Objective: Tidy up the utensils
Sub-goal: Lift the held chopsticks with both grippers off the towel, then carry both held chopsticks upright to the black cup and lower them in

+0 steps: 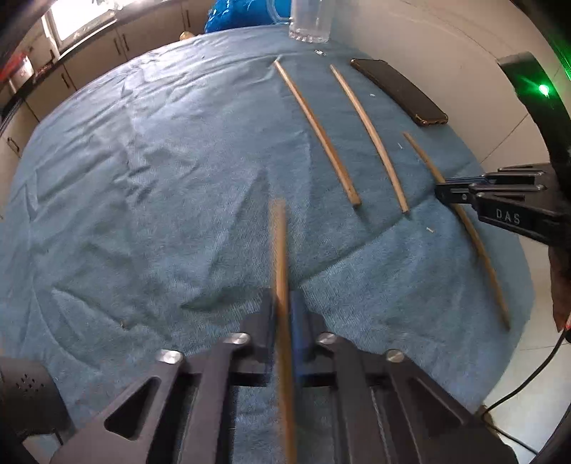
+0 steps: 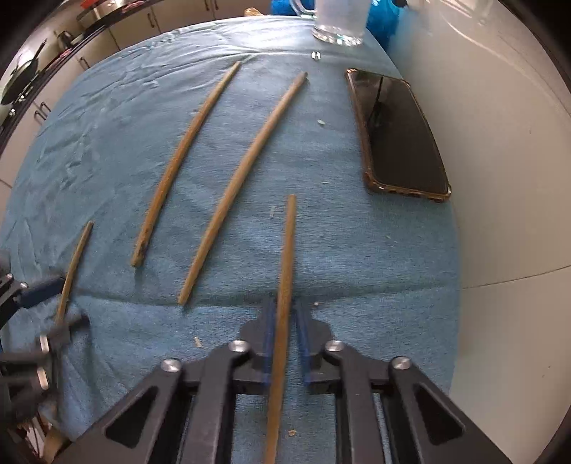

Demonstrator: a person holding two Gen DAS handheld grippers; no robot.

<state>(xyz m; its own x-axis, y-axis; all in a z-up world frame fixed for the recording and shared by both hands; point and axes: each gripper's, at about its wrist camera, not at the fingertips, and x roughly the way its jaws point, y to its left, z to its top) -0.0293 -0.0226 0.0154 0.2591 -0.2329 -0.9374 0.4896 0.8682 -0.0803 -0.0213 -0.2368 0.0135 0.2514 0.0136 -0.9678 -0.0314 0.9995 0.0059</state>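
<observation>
My left hand-held gripper [image 1: 285, 310] is pinched nearly closed on a thin wooden chopstick [image 1: 282, 285]; the stick runs lengthwise between the blue-lined pads and its far tip pokes out over the towel [image 1: 142, 178], blurred; the phone [image 1: 399, 92] lies well off to the far right of it. The towel is blue terry cloth, rumpled and creased, spread over the round counter.

Right of that held stick, two loose chopsticks [image 1: 317, 132] lie flat on the towel, roughly side by side and apart from each other; both are pale, slender and tapered, and both sit just left of the phone, nearer me than the clear glass mug [image 1: 308, 21] at the far edge.

Further right, my right hand-held gripper [image 2: 285, 314] is likewise closed down on a fourth chopstick [image 2: 285, 267]; the black fingers with blue pads clamp it near its middle, and it points away from me, its far end stopping short of the phone's near left corner; from the left wrist view this stick lies directly below the phone, close to the towel's right edge.

The phone [image 2: 399, 132] is a dark, glossy slab in a brown-rimmed case, lying flat by the counter's right rim; small crumbs dot the towel beside it.
</observation>
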